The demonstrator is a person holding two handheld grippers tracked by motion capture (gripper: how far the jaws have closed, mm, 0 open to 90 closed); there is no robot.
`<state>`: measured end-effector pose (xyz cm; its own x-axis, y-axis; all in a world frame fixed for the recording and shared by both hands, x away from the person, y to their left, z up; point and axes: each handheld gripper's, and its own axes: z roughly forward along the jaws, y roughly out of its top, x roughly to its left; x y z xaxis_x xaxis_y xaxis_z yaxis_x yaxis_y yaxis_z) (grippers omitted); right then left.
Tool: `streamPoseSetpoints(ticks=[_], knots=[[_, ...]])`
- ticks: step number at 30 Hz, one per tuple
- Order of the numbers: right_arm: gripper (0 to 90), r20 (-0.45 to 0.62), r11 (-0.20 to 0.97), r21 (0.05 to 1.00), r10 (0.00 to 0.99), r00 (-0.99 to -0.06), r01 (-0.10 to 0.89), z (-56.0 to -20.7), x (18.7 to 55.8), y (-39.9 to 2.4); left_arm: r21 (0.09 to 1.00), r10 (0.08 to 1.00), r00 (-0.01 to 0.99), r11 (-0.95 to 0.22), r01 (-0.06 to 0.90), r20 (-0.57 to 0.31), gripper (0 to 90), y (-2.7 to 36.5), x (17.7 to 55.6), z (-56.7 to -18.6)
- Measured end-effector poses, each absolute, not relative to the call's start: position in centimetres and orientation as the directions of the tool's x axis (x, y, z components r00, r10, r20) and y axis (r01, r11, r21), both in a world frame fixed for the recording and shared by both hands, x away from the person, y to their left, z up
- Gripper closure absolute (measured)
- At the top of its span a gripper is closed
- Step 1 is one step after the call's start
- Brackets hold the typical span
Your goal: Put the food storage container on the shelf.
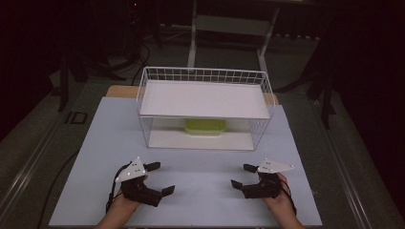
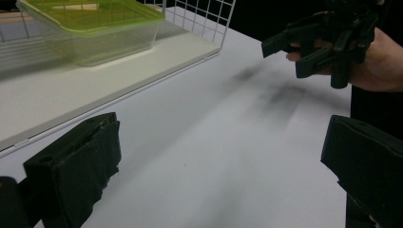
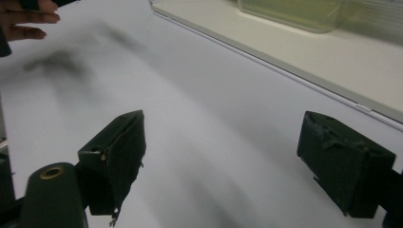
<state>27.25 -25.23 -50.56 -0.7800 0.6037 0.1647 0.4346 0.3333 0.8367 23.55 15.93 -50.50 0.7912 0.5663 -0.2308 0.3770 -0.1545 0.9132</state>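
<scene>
High view showed the two hand-held tools resting low over the white table (image 1: 200, 200), well short of the white wire-mesh basket rack (image 1: 205, 76) that stood at the far side. The left tool (image 1: 159, 179) had its black jaws spread wide apart with nothing between them, and the right tool (image 1: 241, 175) was likewise gaping and empty — both pointed inward toward each other across bare table.

The thing nearest their reach was the clear plastic food container with a lime-green lid (image 1: 206, 126), sitting on the rack's lower shelf (image 1: 167, 139), under the upper white shelf board (image 1: 205, 100). From the left gripper view the container (image 2: 90, 28) stood upright on that shelf, lid seemingly seated, well apart from the jaws; the right gripper view caught its lower wall (image 3: 290, 12) beyond the shelf edge.

By my judgement the work was at its very start — an approach not yet begun, nothing grasped. The next move would call for a tool to go forward and low, slipping beneath the upper board without knocking the wire front, then closing on the container's sides or lid rim to draw it out level.
</scene>
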Motion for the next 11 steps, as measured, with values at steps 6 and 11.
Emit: streamPoseSetpoints(ticks=[6, 11], knots=[[16.5, 0.192, 0.31, 0.839, 0.601, -0.776, 0.448, -50.57, 27.46, -25.41, 0.913, 0.554, 0.795, -0.143, 0.382, -0.246, 0.1, 15.81, 23.62, -50.55], [16.5, 0.191, 0.314, 0.836, 0.601, -0.776, 0.449, -50.6, 27.48, -25.43, 0.909, 0.552, 0.798, -0.161, 0.385, -0.241, 0.1, 15.52, 23.58, -50.65]])
